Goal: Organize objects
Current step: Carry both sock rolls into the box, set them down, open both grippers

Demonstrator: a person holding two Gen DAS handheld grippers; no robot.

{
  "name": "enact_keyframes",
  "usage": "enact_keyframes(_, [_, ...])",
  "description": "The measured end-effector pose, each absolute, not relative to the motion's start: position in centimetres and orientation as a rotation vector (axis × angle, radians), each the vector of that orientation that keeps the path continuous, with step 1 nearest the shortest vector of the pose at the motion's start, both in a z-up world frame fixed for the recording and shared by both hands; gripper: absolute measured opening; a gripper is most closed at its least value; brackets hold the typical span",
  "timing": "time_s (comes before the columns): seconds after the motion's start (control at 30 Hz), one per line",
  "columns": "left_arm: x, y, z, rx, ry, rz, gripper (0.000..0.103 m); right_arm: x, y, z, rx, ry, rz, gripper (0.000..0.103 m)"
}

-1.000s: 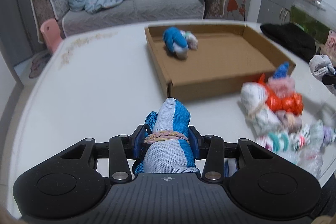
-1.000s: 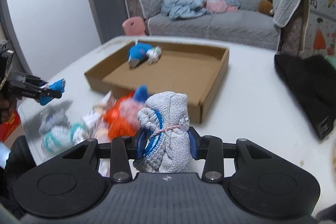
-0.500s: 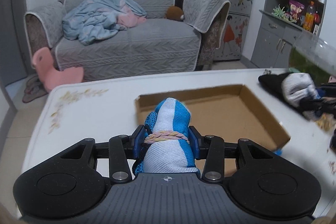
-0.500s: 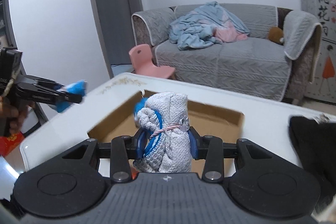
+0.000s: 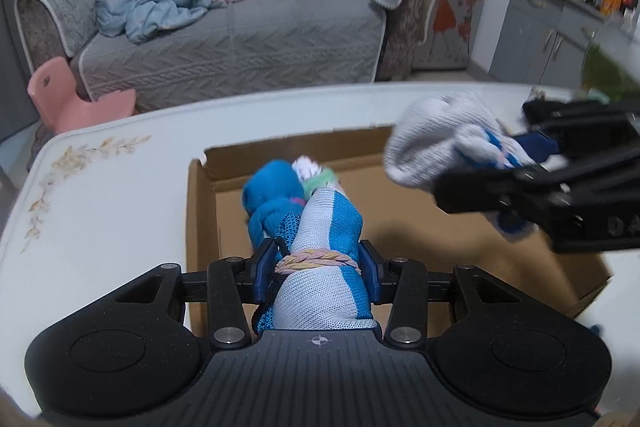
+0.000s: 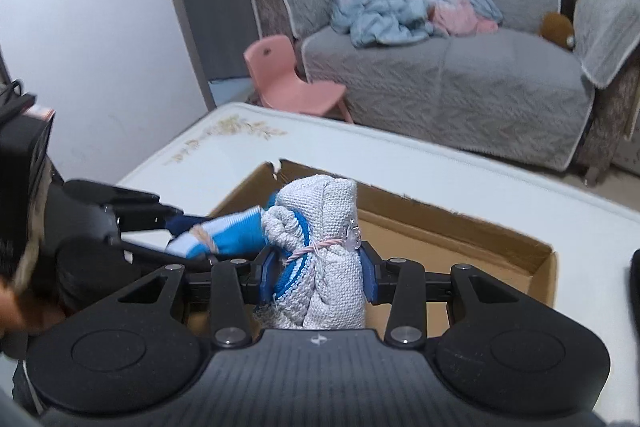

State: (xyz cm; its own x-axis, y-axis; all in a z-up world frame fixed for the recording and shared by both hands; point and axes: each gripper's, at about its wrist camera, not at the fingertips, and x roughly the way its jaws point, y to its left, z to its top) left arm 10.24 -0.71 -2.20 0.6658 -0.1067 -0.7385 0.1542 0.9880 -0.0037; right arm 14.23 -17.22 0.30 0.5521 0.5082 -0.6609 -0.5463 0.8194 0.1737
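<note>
Both bundles are over the cardboard box (image 5: 480, 239) now: left gripper (image 5: 318, 269) clamps the blue-white sock roll (image 5: 324, 247), right gripper (image 6: 316, 273) the grey one (image 6: 332, 227). Drop them low beside the blue roll (image 5: 268, 203) lying inside.

- My left gripper (image 5: 318, 267), black with blue pads, grips a blue-and-white sock bundle (image 5: 324, 247) banded yellow-pink.
- My right gripper (image 6: 318, 269) grips a grey-white bundle (image 6: 324, 227) with blue stripes.
- Brown cardboard box (image 5: 460, 227); white table (image 5: 112, 195) with a floral print.
</note>
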Motion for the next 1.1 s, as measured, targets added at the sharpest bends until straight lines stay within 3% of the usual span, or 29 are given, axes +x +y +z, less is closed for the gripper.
enact_keyframes(0.8, [11.7,-1.6,-5.8,0.218,0.830,-0.054,0.052,16.9,-12.7,-4.6,-0.119,0.928,0.604,0.040])
enact_keyframes(0.97, [11.5,-1.5,-5.6,0.220,0.821,-0.034,0.066,16.9,-12.6,-4.6,-0.115,0.927,0.602,0.040])
enact_keyframes(1.1, [11.4,-1.4,-5.3,0.219,0.820,-0.032,0.068,16.9,-12.5,-4.2,-0.111,0.918,0.593,0.042])
